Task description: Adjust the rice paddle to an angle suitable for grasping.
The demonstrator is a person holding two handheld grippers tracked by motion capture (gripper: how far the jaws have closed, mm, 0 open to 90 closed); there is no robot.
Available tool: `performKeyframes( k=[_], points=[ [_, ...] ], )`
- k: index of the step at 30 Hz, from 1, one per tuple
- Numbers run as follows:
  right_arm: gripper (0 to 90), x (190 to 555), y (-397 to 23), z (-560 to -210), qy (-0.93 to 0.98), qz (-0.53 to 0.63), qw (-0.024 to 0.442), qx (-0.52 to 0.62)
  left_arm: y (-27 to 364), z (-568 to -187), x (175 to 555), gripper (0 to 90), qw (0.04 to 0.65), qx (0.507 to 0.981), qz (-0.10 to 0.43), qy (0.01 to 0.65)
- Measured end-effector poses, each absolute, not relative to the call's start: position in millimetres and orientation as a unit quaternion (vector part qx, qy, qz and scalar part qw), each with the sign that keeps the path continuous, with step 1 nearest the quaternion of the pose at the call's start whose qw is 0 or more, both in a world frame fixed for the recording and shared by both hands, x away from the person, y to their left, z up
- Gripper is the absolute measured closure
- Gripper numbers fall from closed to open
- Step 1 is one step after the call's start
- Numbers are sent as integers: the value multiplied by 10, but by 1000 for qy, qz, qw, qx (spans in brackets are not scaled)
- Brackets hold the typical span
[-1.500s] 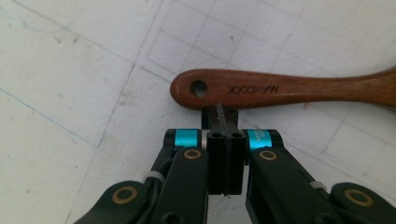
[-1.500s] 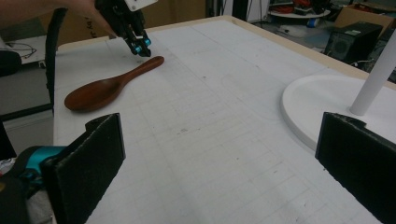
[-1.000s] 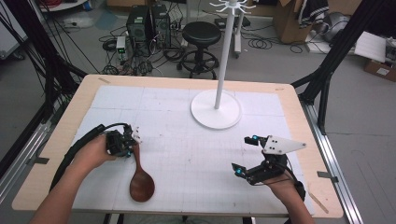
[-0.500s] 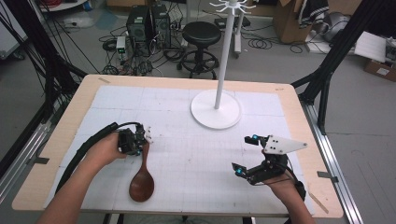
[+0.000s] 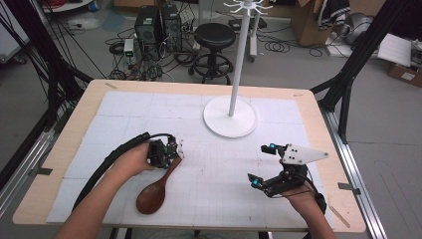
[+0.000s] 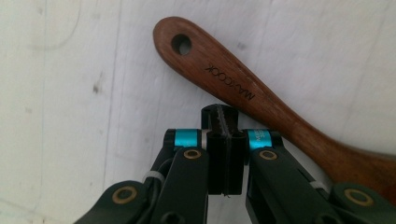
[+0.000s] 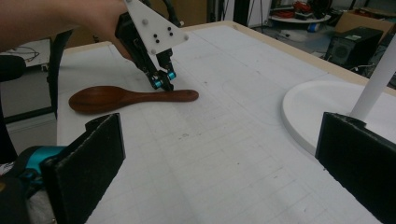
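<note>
A dark wooden spoon (image 5: 155, 191) lies flat on the white mat, bowl toward the near edge and handle slanting up to the right. My left gripper (image 5: 171, 153) points down at the handle's end, jaws shut together with nothing between them. In the left gripper view the shut tips (image 6: 219, 119) sit right against the side of the spoon's handle (image 6: 233, 84), below its hanging hole. From the right gripper view, the left gripper (image 7: 163, 84) stands over the spoon (image 7: 126, 98). My right gripper (image 5: 261, 164) rests at the near right, wide open and empty (image 7: 224, 163).
A white stand with a round base (image 5: 244, 130) and a tall pole (image 5: 239, 59) rises at the mat's far middle; its base (image 7: 313, 112) lies just ahead of the right gripper. Wooden table edges frame the mat. A stool and boxes stand on the floor beyond.
The left gripper slid to the right across the mat, staying shut. The spoon's handle swung to the right with it, from nearly straight to slanted. The right gripper kept still.
</note>
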State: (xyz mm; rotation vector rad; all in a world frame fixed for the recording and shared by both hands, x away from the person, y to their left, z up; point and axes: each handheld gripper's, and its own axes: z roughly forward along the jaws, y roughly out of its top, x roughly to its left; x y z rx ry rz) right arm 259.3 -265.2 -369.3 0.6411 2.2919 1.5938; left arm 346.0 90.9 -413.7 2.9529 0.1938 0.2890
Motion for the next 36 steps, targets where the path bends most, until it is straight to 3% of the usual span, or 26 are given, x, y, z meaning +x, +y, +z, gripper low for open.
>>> performKeyframes(
  k=[14,26,36],
  points=[
    [5,2590,-2664,-3684,792,552,138,223,650,-4112,3343,900,96,991,82,45],
    [5,2595,-2689,-3682,790,551,141,228,847,-3895,3346,889,157,974,71,147],
    [5,2596,-2697,-3689,791,549,142,230,933,-3819,3270,780,175,965,52,190]
  ],
)
